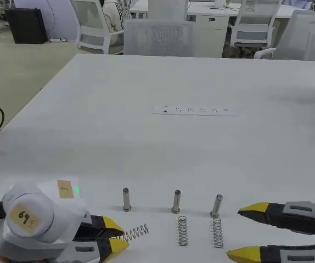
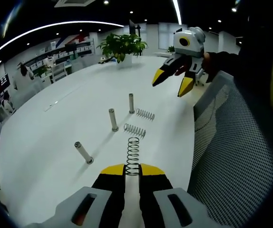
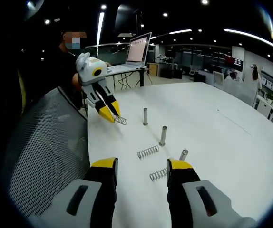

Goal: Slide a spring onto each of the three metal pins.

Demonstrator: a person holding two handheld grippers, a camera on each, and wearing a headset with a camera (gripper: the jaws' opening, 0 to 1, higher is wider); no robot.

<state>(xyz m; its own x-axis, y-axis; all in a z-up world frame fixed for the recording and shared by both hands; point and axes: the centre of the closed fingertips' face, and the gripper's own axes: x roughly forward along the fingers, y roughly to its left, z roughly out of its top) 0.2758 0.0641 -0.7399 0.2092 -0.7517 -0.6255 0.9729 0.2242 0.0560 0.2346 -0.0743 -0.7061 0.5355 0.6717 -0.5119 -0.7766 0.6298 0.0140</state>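
**Left gripper (image 1: 124, 235) pinching one spring (image 1: 137, 232) by its end; right gripper (image 1: 245, 231) hovering with jaws spread.**

In the head view, the spring is sticking out sideways from the yellow tips, near the leftmost of three upright pins (image 1: 126, 200), on the person's side of it. Two more springs (image 1: 183, 230) are lying on the white table (image 1: 201, 153), each just in front of one of the other pins. In the left gripper view, the jaws are clamping the coil's near end, and its free length is pointing ahead, with the pins standing off to its left. In the right gripper view, the nearest loose spring (image 3: 158, 175) is showing between the parted jaws, closer to one of them; contact cannot be told. The springs are looking light, thin and bendy, likely to flex or flick away. Holding one gently near one end seems best, leaving the far end free for the pin.
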